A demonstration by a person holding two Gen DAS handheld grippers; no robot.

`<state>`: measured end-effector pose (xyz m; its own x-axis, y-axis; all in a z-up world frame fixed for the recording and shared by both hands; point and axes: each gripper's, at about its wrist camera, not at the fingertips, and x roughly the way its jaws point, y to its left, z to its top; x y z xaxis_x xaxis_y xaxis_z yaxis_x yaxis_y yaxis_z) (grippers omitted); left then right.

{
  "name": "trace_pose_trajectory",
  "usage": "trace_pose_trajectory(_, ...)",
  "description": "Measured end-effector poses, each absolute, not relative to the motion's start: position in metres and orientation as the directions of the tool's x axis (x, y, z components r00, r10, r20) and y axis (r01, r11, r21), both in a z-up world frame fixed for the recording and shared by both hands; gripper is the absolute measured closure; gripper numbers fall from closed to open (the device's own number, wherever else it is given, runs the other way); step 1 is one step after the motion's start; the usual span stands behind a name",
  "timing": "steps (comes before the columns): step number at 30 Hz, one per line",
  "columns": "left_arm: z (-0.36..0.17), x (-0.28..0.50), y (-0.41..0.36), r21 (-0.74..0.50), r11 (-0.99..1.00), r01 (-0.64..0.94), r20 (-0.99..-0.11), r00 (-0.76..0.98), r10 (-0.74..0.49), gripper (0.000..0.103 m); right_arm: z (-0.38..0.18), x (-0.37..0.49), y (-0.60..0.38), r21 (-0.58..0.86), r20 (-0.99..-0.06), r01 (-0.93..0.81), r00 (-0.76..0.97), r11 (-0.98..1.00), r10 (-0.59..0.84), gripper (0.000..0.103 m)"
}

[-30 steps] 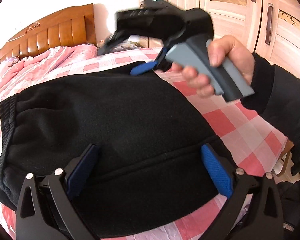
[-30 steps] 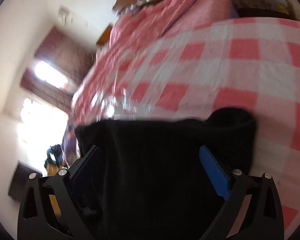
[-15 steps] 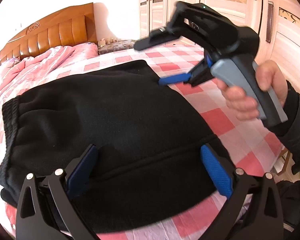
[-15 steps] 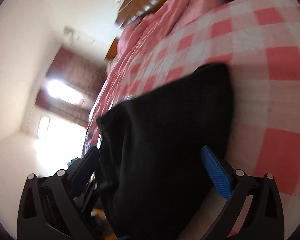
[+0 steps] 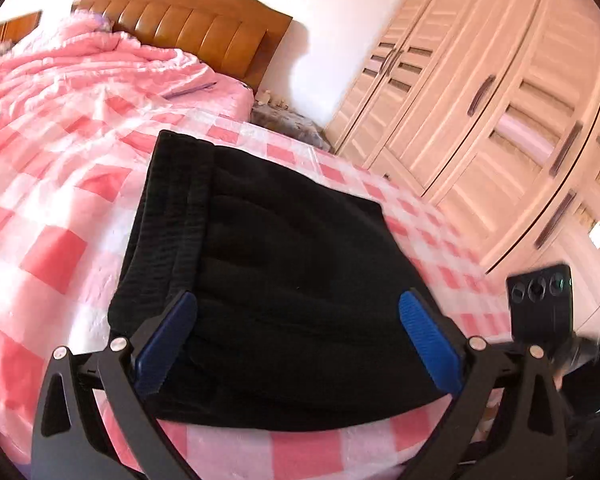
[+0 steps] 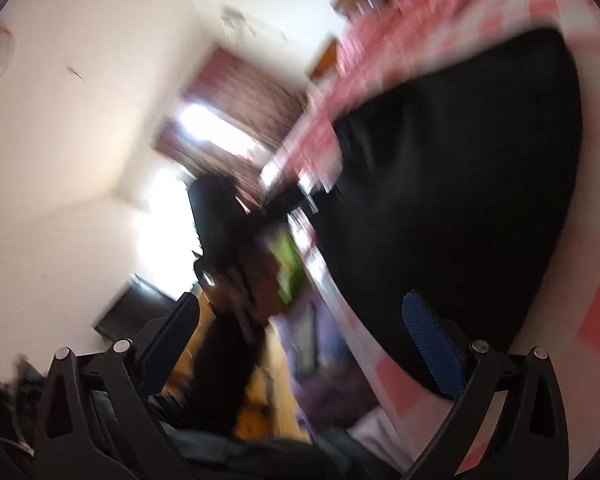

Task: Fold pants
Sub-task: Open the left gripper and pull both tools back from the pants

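Black pants (image 5: 284, 280) folded, lying flat on bed (image 5: 52, 216). Left tongs (image 5: 296, 344) spread wide above pants; right tongs (image 6: 300, 340) spread, holding nothing.

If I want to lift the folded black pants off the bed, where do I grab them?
Take the pants at the near edge, coming in low from the bed's foot. The layers stack thick there between the left tool's open fingers, so one pinch would likely catch them all. The ribbed waistband side at left is a looser, stepped edge.
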<state>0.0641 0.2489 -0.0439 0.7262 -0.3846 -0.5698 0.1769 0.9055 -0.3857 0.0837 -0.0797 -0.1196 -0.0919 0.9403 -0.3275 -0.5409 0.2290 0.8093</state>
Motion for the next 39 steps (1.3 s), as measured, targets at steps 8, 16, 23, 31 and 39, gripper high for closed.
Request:
trace_pose_trajectory(8,-0.032,0.063,0.218,-0.231,0.962,0.147,-0.628,0.732,-0.263,0.002,-0.076,0.078,-0.084,0.681,-0.411,-0.656,0.024,0.325,0.911,0.004)
trace_pose_trajectory(16,-0.002,0.153,0.191,-0.034,0.996,0.085,-0.735,0.673,-0.082,0.002,-0.074,0.120,-0.061,0.498,-0.560,-0.619,0.306,0.608,0.770,0.004)
trace_pose_trajectory(23,-0.060,0.216,0.233,0.007,0.999,-0.047,-0.825,0.565,0.032,0.001,-0.099,0.124,-0.030,0.388,-0.607,-0.659,0.344,0.645,0.717,0.004)
trace_pose_trajectory(31,-0.061,0.208,0.245,-0.058,0.996,-0.063,-0.794,0.607,-0.008,0.001,-0.108,0.124,-0.037,0.421,-0.551,-0.663,0.355,0.619,0.755,0.004)
trace_pose_trajectory(39,-0.059,0.204,0.245,-0.067,0.996,-0.066,-0.781,0.624,-0.011,0.001,-0.102,0.116,-0.038,0.408,-0.548,-0.669,0.365,0.622,0.752,0.004)
